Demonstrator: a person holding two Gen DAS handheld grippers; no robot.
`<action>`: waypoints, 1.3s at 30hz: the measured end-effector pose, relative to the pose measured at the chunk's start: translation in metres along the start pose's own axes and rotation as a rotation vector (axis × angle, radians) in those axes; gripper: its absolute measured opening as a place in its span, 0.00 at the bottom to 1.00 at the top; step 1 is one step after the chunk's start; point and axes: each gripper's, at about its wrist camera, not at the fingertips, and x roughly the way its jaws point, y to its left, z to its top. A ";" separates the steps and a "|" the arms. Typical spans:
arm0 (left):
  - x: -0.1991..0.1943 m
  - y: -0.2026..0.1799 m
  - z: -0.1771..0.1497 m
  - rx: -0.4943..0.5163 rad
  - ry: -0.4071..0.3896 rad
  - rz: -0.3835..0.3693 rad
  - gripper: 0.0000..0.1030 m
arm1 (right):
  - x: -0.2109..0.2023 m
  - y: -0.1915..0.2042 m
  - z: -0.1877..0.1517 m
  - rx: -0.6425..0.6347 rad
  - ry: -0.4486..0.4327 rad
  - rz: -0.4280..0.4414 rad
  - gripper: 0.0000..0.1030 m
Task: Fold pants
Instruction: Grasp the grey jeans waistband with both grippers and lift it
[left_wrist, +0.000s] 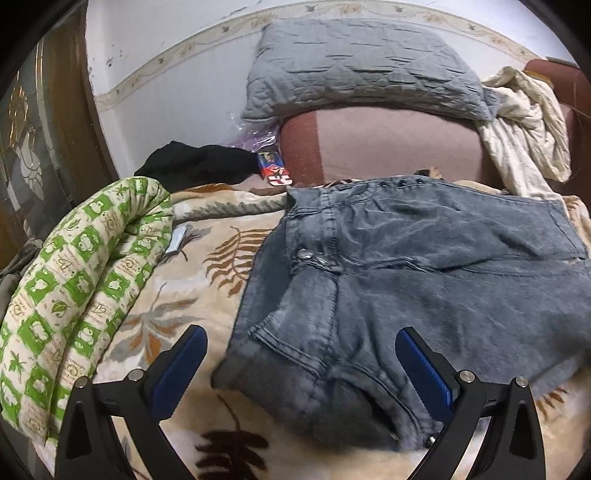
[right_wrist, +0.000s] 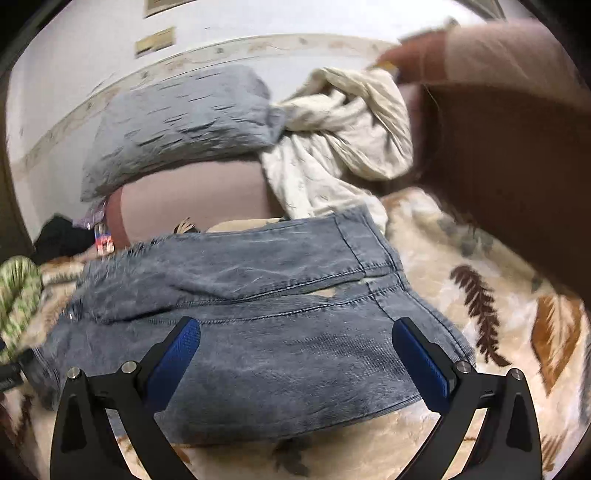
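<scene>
Grey-blue denim pants (left_wrist: 406, 273) lie folded into a compact stack on a leaf-patterned blanket (left_wrist: 177, 306); the waistband button faces up. My left gripper (left_wrist: 301, 362) is open and empty, just above the near left corner of the stack. In the right wrist view the same pants (right_wrist: 258, 325) fill the middle. My right gripper (right_wrist: 295, 354) is open and empty, hovering over their near right part, with the blue pads (right_wrist: 421, 362) on either side of the cloth.
A green-and-white patterned quilt (left_wrist: 77, 288) is rolled at the left. A grey pillow (left_wrist: 362, 70) rests on a pink headboard (left_wrist: 388, 147), with a cream cloth (left_wrist: 524, 129) at the right. Black clothing (left_wrist: 195, 162) lies behind. A brown panel (right_wrist: 517, 184) rises at right.
</scene>
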 end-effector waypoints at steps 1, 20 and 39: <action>0.005 0.003 0.002 -0.005 0.001 0.006 1.00 | 0.003 -0.007 0.003 0.023 -0.001 -0.007 1.00; 0.165 0.057 0.161 -0.085 0.143 0.042 1.00 | 0.145 -0.071 0.127 0.032 0.141 0.040 1.00; 0.301 0.005 0.181 -0.066 0.389 -0.057 0.16 | 0.308 -0.116 0.166 0.064 0.396 -0.070 0.41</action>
